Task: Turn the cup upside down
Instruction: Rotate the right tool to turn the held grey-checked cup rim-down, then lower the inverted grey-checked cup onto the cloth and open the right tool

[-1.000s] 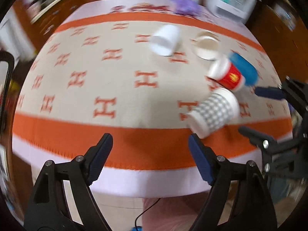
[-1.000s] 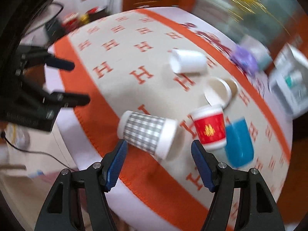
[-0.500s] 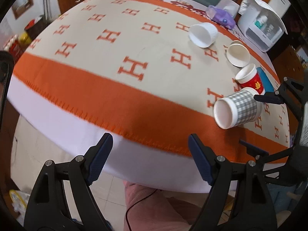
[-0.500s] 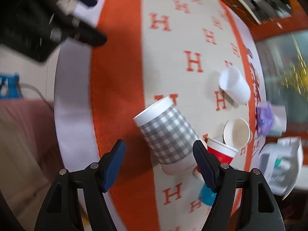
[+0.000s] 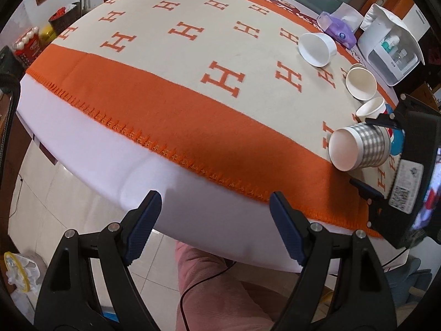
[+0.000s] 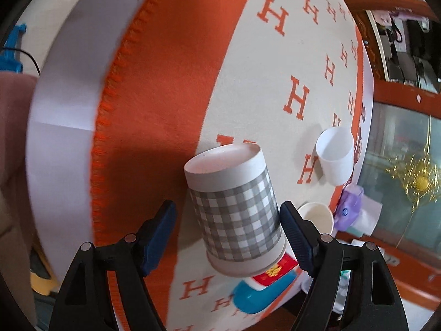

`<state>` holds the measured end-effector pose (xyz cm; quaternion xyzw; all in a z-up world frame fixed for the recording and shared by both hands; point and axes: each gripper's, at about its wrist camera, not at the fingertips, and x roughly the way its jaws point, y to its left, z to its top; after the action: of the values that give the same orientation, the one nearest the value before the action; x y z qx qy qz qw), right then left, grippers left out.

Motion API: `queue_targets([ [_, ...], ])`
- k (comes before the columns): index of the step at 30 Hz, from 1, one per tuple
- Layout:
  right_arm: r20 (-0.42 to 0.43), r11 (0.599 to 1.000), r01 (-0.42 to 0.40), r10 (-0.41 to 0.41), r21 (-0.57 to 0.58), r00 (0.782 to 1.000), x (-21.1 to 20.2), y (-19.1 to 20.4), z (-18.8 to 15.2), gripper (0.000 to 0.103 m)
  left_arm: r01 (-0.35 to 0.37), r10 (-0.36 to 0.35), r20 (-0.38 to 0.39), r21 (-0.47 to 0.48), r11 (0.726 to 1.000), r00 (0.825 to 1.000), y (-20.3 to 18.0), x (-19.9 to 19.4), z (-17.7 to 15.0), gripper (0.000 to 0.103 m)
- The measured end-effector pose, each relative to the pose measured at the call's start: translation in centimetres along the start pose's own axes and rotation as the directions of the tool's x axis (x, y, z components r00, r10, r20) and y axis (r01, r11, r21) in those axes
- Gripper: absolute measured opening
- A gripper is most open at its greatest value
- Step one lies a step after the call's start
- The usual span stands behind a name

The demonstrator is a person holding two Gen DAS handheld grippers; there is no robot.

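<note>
A grey checked paper cup [image 6: 237,215] lies on its side on the orange and cream cloth, its open mouth towards the table's near edge. It also shows in the left wrist view [image 5: 361,149]. My right gripper [image 6: 228,234] is open with the cup between its blue fingers; the right finger is next to the cup wall and there is a gap on the left. In the left wrist view the right gripper [image 5: 363,154] straddles the cup. My left gripper [image 5: 215,229] is open and empty, off the table's near edge.
A red cup [image 6: 275,271] and a blue object [image 6: 256,295] lie just behind the checked cup. Two white cups [image 5: 317,48] [image 5: 361,82], a purple tissue pack [image 5: 339,30] and a white appliance [image 5: 391,52] sit further back. The table edge [image 5: 137,165] is near.
My right gripper has rolled and closed in so the checked cup now lies between its fingers. My left gripper has drawn back from the table.
</note>
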<state>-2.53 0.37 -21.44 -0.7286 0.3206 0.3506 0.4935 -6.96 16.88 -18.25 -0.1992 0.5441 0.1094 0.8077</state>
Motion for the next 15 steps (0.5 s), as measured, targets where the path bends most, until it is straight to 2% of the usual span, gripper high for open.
queue_targets([
  [2, -0.006, 1.000, 0.004, -0.004, -0.010, 1.000, 0.7, -0.2, 0.1, 0.077, 0.002, -0.002, -0.002, 0.003, 1.000, 1.000, -0.1, 0.1, 0.1, 0.079],
  [4, -0.011, 1.000, -0.001, 0.001, -0.012, 1.000, 1.1, -0.7, 0.4, 0.065, 0.003, -0.003, -0.004, 0.006, 1.000, 1.000, -0.2, 0.1, 0.2, 0.079],
  [9, 0.013, 0.997, -0.043, 0.042, 0.064, 0.999, 0.9, -2.7, 0.2, 0.065, 0.008, -0.008, -0.003, 0.020, 1.000, 1.000, -0.5, -0.2, 1.1, 0.079],
  [11, 0.037, 0.986, -0.077, 0.073, 0.147, 0.997, 0.1, -4.4, -0.4, 0.065, 0.015, -0.015, 0.001, 0.034, 0.999, 1.000, -0.9, -0.4, 1.7, 0.079],
  [13, 0.074, 0.953, -0.145, 0.130, 0.266, 0.989, -0.3, -6.8, -1.5, 0.065, 0.024, -0.025, 0.006, 0.057, 0.998, 1.000, -1.7, -0.7, 2.4, 0.079],
  [15, 0.155, 0.871, -0.260, 0.213, 0.417, 0.965, -0.7, -9.6, -3.2, 0.065, 0.033, -0.035, 0.013, 0.089, 0.996, 0.999, -2.8, -1.0, 3.1, 0.079],
])
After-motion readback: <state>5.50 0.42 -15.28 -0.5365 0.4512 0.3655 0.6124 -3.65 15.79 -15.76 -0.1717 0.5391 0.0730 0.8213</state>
